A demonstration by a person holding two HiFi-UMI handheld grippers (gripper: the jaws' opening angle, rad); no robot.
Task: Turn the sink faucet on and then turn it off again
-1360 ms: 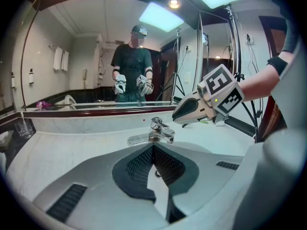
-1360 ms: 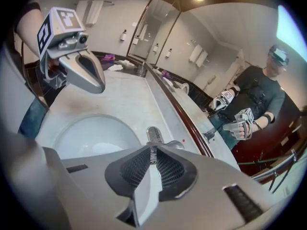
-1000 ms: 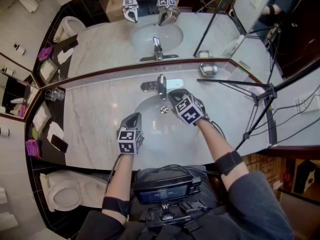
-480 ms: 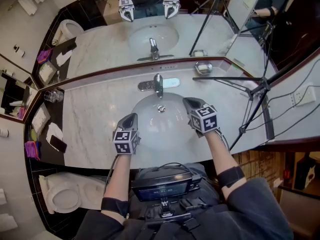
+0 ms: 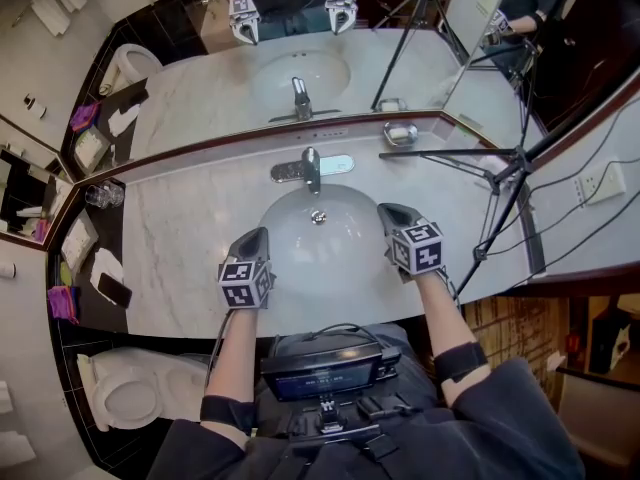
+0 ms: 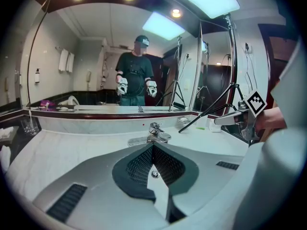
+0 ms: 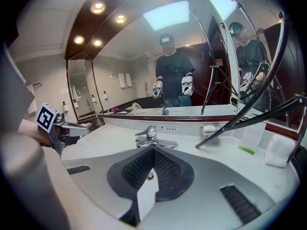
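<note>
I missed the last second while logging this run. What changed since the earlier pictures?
The right hand-held gripper drew back from the faucet to the right rim of the basin. It took hold of nothing. The left hand-held gripper stayed at the left rim; both are shut and empty.

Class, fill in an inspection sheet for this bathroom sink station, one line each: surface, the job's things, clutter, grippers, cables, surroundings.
Surface: pale veined marble countertop.
Job's things: chrome faucet behind the white sink basin; no water stream seen.
Clutter: soap dish right of the faucet; glass tumbler at the far left.
Grippers: left gripper and right gripper both shut, nothing between the jaws, one at each side of the basin, clear of the faucet.
Cables: black cable loops at the chest-mounted device; thin wires run by the wall socket.
Surroundings: mirror, tripod at right, toilet at lower left.
</note>
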